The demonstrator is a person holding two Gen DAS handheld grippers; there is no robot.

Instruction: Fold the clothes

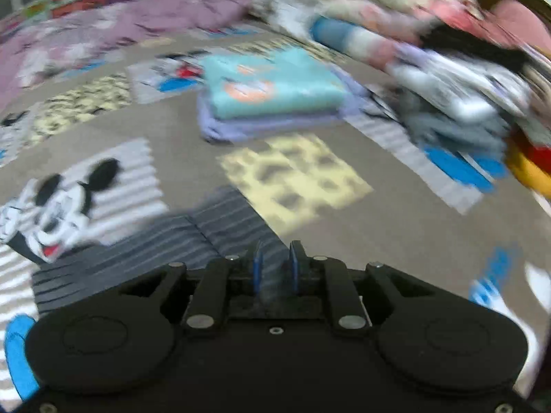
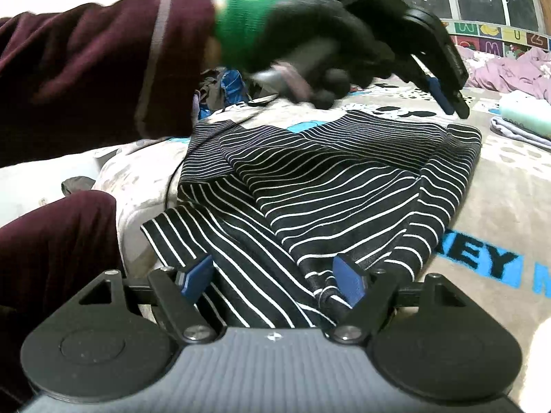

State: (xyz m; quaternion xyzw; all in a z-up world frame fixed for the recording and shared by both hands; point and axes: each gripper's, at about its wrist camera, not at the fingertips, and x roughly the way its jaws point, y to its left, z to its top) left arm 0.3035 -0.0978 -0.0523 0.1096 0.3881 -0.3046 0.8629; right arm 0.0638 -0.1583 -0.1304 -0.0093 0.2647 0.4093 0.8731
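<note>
Shirt: the black striped shirt (image 2: 330, 186) lies partly folded on the cartoon-print bedspread (image 2: 509, 206), one layer turned over the other.
Right gripper (image 2: 275, 275): jaws spread wide, its blue pads either side of the shirt's near hem, not pinching it.
Left gripper (image 2: 447, 98): held above the shirt's far edge by a gloved hand (image 2: 310, 41), jaws nearly together, nothing visibly between them.
Folded stack: a turquoise garment (image 1: 275, 86) sits on a lilac one, well apart from the shirt.
</note>
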